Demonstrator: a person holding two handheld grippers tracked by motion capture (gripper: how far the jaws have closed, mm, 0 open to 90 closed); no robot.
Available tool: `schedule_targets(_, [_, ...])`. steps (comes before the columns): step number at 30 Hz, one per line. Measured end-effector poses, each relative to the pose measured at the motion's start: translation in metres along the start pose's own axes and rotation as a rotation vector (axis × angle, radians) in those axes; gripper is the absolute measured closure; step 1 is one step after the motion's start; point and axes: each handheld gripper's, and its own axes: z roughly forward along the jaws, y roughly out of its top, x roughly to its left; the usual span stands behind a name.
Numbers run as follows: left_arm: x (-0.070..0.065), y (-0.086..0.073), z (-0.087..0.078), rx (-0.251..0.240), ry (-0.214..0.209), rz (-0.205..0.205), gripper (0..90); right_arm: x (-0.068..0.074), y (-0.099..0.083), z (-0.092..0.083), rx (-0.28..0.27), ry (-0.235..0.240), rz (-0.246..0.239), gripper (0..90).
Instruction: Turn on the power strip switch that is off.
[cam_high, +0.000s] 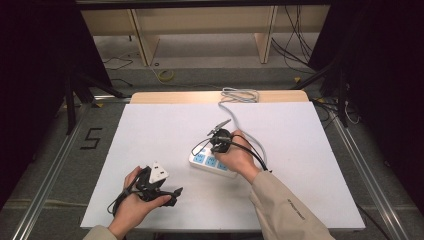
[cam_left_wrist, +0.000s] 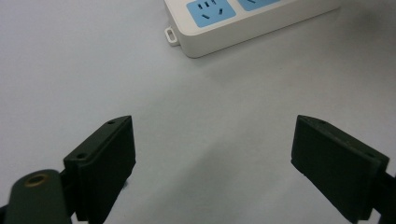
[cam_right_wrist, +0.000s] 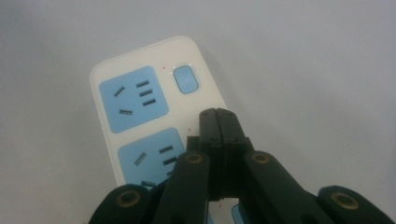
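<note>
Your high view looked forward and down from above your side of the table (cam_high: 150, 125), far enough back to take in the whole top and the floor beyond. Your left gripper view rode low and close, facing across the surface toward one end of the power strip (cam_left_wrist: 243, 28). Your right gripper view looked steeply down at close range onto that same power strip (cam_right_wrist: 140, 116), the part all three views shared (cam_high: 212, 162).
</note>
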Motion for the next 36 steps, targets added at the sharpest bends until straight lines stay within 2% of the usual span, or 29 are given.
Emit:
schedule_targets(16, [-0.001, 0.000, 0.000, -0.006, 0.001, -0.003, 13.2, 0.002, 0.000, -0.001, -0.005, -0.004, -0.015, 90.0])
schedule_targets(20, [-0.001, 0.000, 0.000, -0.003, -0.002, -0.002, 13.2, 0.002, 0.000, -0.003, -0.023, -0.016, -0.023, 90.0])
schedule_targets(36, [0.000, 0.000, 0.000, -0.002, -0.001, -0.004, 13.2, -0.001, 0.000, -0.013, -0.039, -0.016, -0.013, 89.0])
